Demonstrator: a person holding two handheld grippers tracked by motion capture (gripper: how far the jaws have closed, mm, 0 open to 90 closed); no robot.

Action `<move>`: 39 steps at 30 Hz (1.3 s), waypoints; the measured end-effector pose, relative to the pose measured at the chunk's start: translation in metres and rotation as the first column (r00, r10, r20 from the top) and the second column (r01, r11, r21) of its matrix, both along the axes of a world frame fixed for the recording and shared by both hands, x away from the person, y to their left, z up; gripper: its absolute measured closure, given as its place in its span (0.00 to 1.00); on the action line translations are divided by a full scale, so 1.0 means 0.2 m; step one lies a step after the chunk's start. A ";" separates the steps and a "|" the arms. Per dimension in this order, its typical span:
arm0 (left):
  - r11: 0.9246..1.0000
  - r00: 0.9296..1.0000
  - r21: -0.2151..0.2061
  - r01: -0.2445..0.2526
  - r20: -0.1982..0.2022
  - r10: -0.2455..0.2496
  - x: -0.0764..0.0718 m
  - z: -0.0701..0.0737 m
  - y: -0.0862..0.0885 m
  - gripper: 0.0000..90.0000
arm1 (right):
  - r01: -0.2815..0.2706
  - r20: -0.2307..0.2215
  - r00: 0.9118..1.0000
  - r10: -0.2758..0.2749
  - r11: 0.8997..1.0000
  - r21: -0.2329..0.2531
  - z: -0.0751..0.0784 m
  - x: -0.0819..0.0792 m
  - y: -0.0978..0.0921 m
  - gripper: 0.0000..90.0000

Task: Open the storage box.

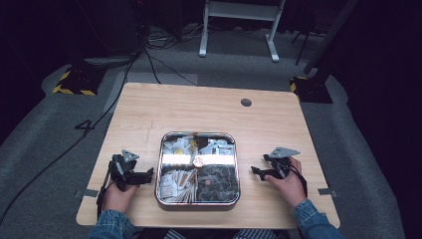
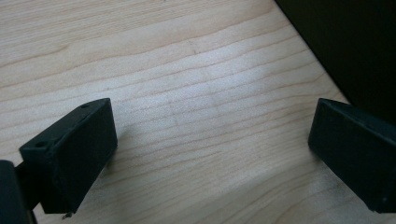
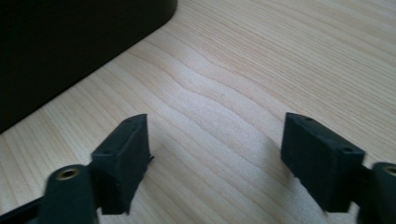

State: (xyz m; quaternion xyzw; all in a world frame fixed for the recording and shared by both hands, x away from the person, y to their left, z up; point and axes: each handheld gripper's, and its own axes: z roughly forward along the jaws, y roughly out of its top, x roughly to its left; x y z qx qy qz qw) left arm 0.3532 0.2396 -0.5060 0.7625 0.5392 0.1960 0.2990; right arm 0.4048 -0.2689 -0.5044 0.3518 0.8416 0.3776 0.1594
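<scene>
Dark curtains and a grey carpeted floor are closing in around a pale wooden bench (image 1: 209,107), with cables trailing off to the back. A square metal tray (image 1: 198,135) is sitting in the middle of it, split into four compartments; the left and upper ones are holding what look like small packets and some wooden sticks, the lower right something dark, though from here I cannot make the contents out properly. A small round thing is lying near the tray's centre.

A person is resting both hands on the bench, one either side of the tray and apart from it. The left gripper (image 1: 147,174) is lying just beside the tray's left wall with its fingers (image 2: 74,154) spread wide over bare wood, holding nothing. The right gripper (image 1: 256,171) is pointing at the tray's right side, its fingers (image 3: 122,161) likewise wide apart and empty.

Nothing is lifted out or set down on the bench yet, so I judge the work to be barely beginning, with all of the sorting or picking left to do.
</scene>
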 end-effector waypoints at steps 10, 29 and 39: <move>0.998 0.998 -0.003 0.062 0.008 -0.062 0.00 0.00 0.02 0.07 | 0.014 -0.021 1.000 -0.013 0.999 0.043 0.04 -0.01 -0.02 0.39; 0.992 0.991 -0.019 0.124 0.042 -0.123 -0.02 0.01 0.03 0.27 | -0.115 -0.005 0.993 0.117 0.982 0.146 0.34 -0.09 0.13 0.45; 0.993 0.993 -0.017 0.113 0.049 -0.112 -0.02 0.01 0.04 0.33 | -0.236 0.012 0.971 0.237 0.957 0.169 0.43 -0.10 0.39 0.45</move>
